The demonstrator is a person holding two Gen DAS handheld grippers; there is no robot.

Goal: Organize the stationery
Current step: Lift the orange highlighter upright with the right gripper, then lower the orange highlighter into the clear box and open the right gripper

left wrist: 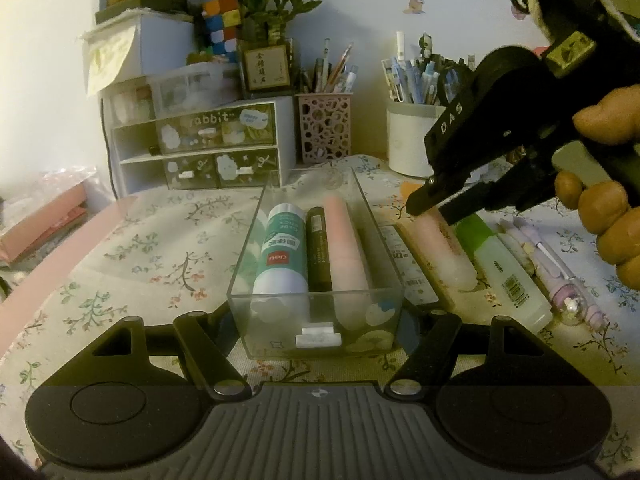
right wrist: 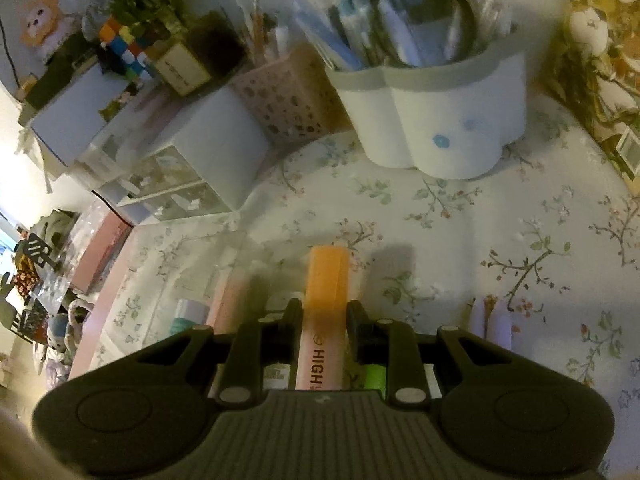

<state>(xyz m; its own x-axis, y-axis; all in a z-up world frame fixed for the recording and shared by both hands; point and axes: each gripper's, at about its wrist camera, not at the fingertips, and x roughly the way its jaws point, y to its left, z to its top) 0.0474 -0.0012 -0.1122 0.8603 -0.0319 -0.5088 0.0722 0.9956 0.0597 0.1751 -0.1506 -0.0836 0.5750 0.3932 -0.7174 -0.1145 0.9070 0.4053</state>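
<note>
My right gripper [right wrist: 323, 312] is clamped on the highlighter [right wrist: 325, 280]: a pad on each flat side of the pale pink barrel, the orange cap sticking out toward twelve o'clock past the fingertips. In the left wrist view its tips [left wrist: 434, 204] sit low over the row of pens at three o'clock of the tray [left wrist: 256, 220]. I judge the highlighter light, stiff and rather slick plastic; the barrel is the right place to hold it, since the cap could pull off under a pinch.

My left gripper [left wrist: 316, 320] is closed on the near end of the tray, a finger against each side wall, steadying it. The tray holds a glue stick [left wrist: 280, 252], a dark marker [left wrist: 319, 256] and a pink pen [left wrist: 346, 248] side by side; the free strip lies at its right wall.
</note>
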